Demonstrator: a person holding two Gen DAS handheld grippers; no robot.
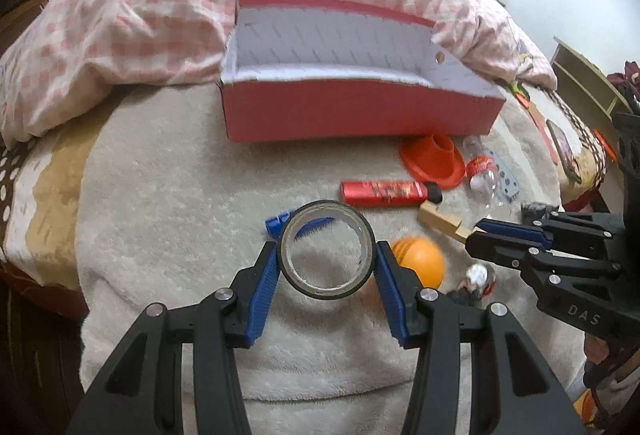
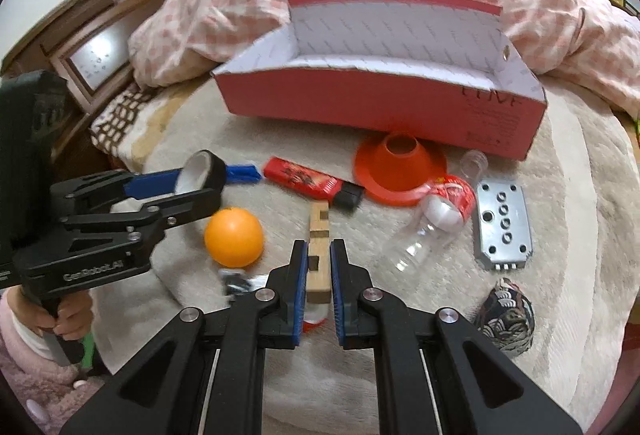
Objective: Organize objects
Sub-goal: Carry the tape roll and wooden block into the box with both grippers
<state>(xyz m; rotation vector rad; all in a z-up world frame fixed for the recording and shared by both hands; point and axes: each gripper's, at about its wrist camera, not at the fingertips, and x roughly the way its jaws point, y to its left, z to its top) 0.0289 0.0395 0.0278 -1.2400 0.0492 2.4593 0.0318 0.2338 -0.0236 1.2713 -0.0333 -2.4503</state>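
While the left gripper [image 1: 327,259] is clamping the tape roll [image 1: 327,250] at near centre, the box [image 1: 360,107] is lying straight ahead, farther off. Rightward, the right gripper [image 2: 319,275] is pinching the wooden block [image 2: 319,255], its length pointing boxward.

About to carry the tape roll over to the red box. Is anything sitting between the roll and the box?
Nothing visible does. The left gripper holds the tape roll above the blanket; only the low blue comb lies ahead, before the red box.
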